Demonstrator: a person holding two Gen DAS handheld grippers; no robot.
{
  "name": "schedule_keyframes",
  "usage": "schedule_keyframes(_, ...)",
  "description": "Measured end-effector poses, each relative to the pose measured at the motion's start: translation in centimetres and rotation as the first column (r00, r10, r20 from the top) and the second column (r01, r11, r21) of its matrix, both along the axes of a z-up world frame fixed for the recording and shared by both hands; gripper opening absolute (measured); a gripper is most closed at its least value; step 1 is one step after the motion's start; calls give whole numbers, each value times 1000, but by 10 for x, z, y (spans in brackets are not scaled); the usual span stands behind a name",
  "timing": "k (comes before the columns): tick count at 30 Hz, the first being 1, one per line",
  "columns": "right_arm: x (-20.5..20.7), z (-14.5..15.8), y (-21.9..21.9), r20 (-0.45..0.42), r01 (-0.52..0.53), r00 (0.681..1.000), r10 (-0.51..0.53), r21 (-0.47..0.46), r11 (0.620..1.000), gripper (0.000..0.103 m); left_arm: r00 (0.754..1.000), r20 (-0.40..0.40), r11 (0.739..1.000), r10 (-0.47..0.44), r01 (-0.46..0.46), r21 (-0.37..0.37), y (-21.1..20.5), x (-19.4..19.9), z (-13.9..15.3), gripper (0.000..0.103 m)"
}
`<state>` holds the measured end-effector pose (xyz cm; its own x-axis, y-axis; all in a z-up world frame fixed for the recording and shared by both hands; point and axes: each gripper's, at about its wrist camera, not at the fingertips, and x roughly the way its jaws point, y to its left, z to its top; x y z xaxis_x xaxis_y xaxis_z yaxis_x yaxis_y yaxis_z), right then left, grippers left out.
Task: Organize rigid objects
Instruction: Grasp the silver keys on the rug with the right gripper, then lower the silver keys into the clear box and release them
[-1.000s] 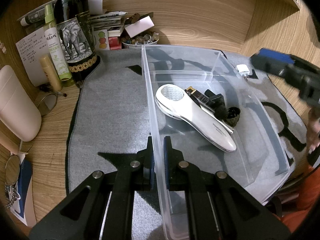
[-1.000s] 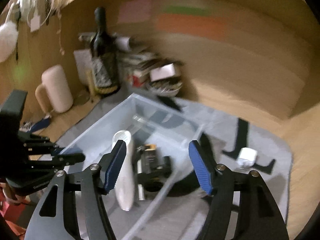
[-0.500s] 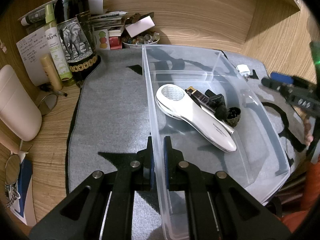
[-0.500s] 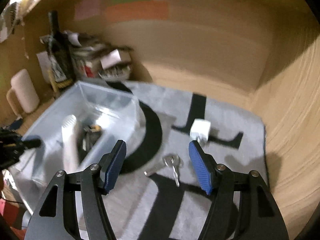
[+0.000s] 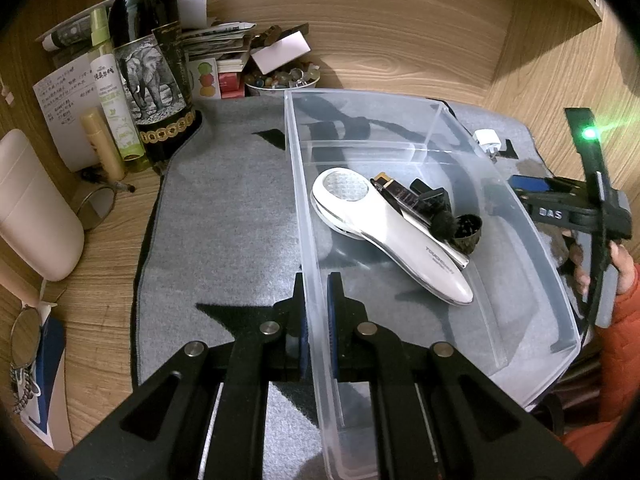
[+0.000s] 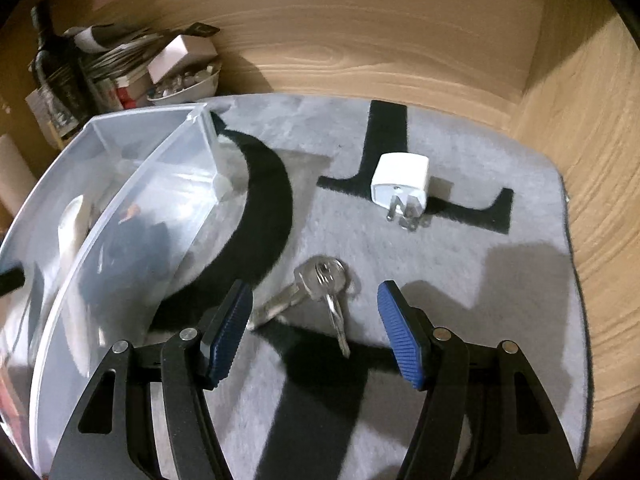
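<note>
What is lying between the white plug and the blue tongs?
The keys, in the right wrist view. They lie on the grey mat, between the plug and the open right tongs.

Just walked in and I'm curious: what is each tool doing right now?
Left tool: closed on the wall of the clear bin.
Right tool: open, holding nothing, above the keys.

Wood-grain walls enclose a wooden desk (dimly lit).

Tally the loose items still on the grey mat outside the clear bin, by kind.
Key bunch: 1
White plug adapter: 1
Total: 2
</note>
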<state>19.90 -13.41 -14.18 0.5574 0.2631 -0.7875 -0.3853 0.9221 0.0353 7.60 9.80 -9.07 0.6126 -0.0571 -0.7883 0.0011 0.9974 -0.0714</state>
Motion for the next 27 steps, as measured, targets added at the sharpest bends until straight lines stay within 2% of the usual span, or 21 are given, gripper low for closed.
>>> schedule_keyframes(4,11,-11,7,-39,-6,999,6,1,1000,60,1000,1,1000,0,0,0,0,0,0,7)
schedule_keyframes(6,11,-13,8,-25,-4,1000,4,-7,1000,58,1000,1,1000,0,0,-1,0,0,0,7)
schedule_keyframes(7,10,-13,9,-18,-7,1000,7,-12,1000,55,1000,1,1000,0,0,-1,0,0,0,7)
schedule_keyframes(10,8,-12,9,-6,-19,1000,19,-15,1000,34,1000,1,1000,1,-1,0,0,0,0,7)
schedule_keyframes(13,6,-11,8,0,-29,1000,29,-15,999,26,1000,0,1000,1,-1,-2,0,0,0,7)
schedule_keyframes(20,-12,-4,8,37,-50,998,51,-25,998,26,1000,1,1000,0,0,1,0,-1,-1,7)
schedule_keyframes(27,-30,21,7,112,-55,992,56,-9,998,26,1000,2,1000,-1,1,3,1,-2,-1,7)
